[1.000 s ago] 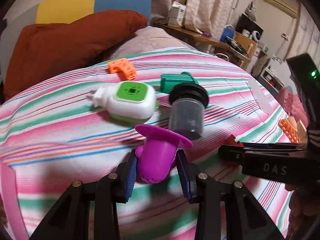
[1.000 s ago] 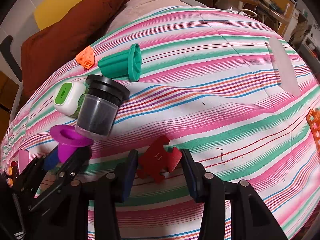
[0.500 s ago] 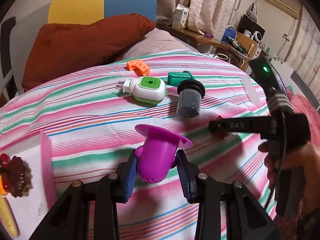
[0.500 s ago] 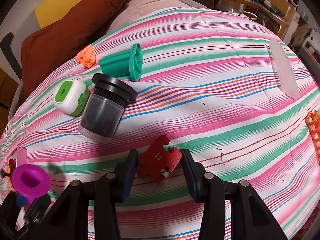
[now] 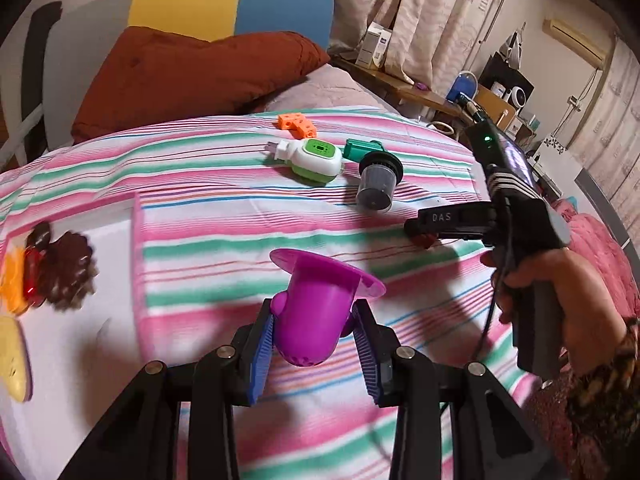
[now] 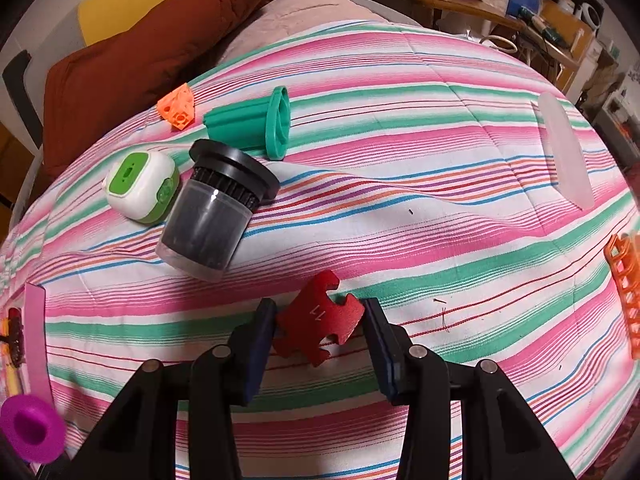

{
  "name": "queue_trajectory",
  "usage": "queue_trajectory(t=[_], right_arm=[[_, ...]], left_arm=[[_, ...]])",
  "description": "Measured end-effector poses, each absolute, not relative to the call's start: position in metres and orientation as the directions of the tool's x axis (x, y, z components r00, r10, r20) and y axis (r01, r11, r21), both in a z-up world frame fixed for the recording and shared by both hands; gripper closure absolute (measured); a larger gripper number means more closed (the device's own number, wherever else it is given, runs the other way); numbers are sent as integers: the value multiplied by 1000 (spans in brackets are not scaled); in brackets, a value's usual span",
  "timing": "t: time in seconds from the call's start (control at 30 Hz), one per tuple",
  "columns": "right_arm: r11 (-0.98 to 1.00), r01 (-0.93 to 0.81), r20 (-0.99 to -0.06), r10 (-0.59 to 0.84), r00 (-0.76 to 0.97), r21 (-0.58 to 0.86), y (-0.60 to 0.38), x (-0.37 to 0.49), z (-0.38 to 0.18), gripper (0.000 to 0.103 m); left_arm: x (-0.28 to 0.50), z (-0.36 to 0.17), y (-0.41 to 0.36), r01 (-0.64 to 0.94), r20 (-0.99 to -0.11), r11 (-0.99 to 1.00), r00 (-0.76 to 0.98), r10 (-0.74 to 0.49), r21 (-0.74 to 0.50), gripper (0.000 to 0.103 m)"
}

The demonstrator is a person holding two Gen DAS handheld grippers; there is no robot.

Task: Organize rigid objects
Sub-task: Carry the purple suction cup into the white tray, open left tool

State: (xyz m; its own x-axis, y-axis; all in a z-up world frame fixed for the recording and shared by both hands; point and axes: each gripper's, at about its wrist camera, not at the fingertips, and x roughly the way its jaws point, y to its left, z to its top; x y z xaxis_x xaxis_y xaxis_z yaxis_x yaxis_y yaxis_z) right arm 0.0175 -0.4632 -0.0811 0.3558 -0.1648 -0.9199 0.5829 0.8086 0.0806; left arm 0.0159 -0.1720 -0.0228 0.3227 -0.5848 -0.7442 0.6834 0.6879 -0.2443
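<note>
Striped bedspread (image 6: 400, 128) fills my view: my left gripper (image 5: 316, 332) pinches the purple flanged cup (image 5: 316, 312) above it, beside a pink-edged tray (image 5: 80, 320); my right gripper (image 6: 320, 330) clamps the red puzzle piece (image 6: 318, 322) just near of the black-lidded jar (image 6: 212, 216).

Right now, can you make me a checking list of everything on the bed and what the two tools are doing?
Surface: striped bedspread, rumpled.
Job's things: purple cup in left tool; red puzzle piece between the pads of right tool; black-lidded jar, green-white plug-in, teal tube and orange block lie loose.
Clutter: pink-edged tray with small toys; clear lid; orange rack.
Grippers: both shut on their items.
Cables: black cord by the hand.
Surroundings: brown pillow, desk.
</note>
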Motion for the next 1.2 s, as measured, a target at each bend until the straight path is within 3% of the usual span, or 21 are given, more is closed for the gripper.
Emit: queue_trajectory(t=[0.83, 1.2], right_arm=[[828, 561, -914, -221, 341, 9, -445, 16, -81, 58], [831, 556, -913, -226, 341, 2, -445, 17, -81, 58]], left_arm=[[39, -19, -28, 495, -734, 834, 469, -491, -242, 65], [63, -36, -17, 451, -756, 857, 464, -462, -247, 65]])
